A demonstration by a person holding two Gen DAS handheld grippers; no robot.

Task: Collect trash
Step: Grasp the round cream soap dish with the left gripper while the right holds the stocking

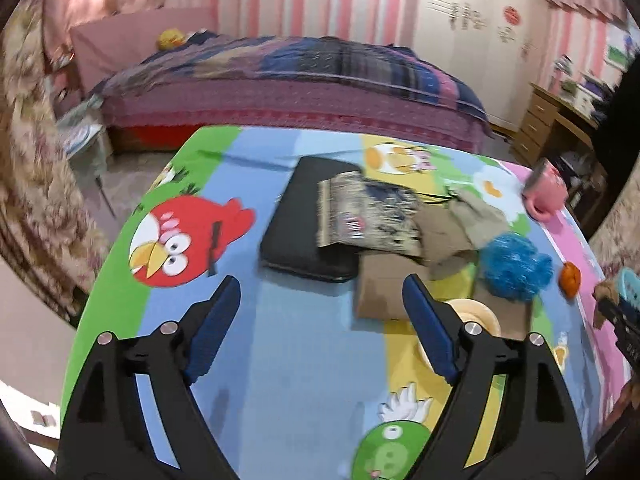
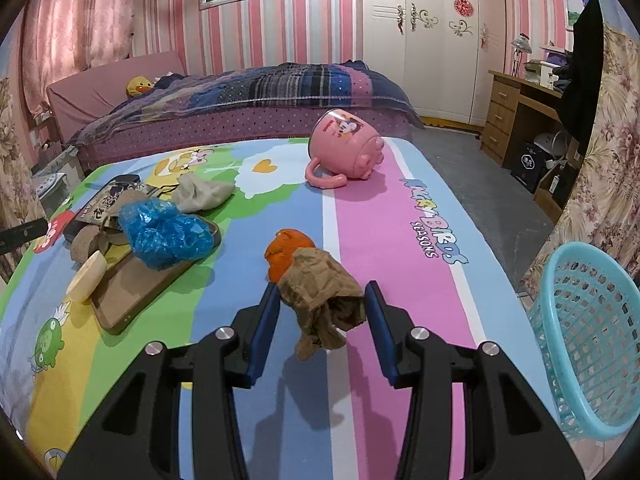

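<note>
A crumpled brown paper wad (image 2: 320, 300) sits at the centre of the right wrist view, between the spread fingers of the right gripper (image 2: 322, 308); whether the pads touch it I cannot tell. Just behind it lies an orange peel (image 2: 286, 250). A turquoise basket (image 2: 580, 344) stands at the right edge. The left gripper (image 1: 320, 300) hangs agape over the table (image 1: 288, 360), holding nothing.

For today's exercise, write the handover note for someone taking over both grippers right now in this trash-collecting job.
Left gripper: open, empty, over the table.
Right gripper: open, its pads either side of a crumpled brown paper, grip not closed.
Turquoise basket: at the table's right edge; contents not visible.
Left to collect: brown paper, orange peel, blue plastic bag, beige wad.
Pink mug lies tipped over.
</note>
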